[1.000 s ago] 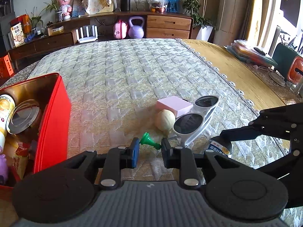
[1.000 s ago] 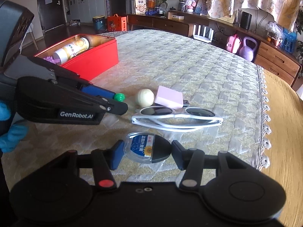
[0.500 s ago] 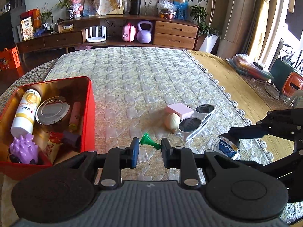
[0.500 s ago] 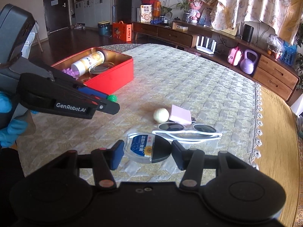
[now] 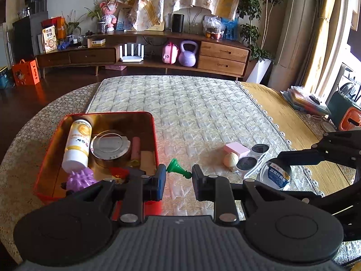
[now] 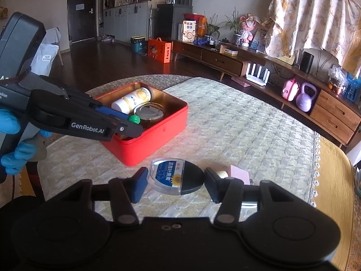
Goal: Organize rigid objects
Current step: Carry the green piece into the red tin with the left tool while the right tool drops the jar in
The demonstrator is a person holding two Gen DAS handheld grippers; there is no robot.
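My left gripper [image 5: 178, 173] is shut on a small green funnel-shaped piece [image 5: 177, 168], held in the air just right of the red tin box [image 5: 155, 135]; in the right wrist view the piece [image 6: 134, 119] hangs over the box's near edge [image 6: 158, 140]. My right gripper [image 6: 176, 178] is shut on a round clear case with a blue label [image 6: 174, 176], also seen in the left wrist view [image 5: 276, 175]. The box holds a white and yellow bottle [image 5: 77, 143], a round metal lid [image 5: 110, 144], a purple spiky toy [image 5: 82, 178] and other items.
On the quilted cloth [image 5: 191, 113] lie a pink block [image 5: 237, 148], a cream ball [image 5: 230, 158] and white sunglasses [image 5: 253, 155]. The cloth's lace edge [image 5: 270, 122] runs along the right, with bare yellow tabletop beyond. A low wooden sideboard [image 5: 144, 54] stands behind.
Both grippers have risen and drawn back from the table. My left gripper has carried the green piece left to the red box's edge. The right gripper has lifted the round case.
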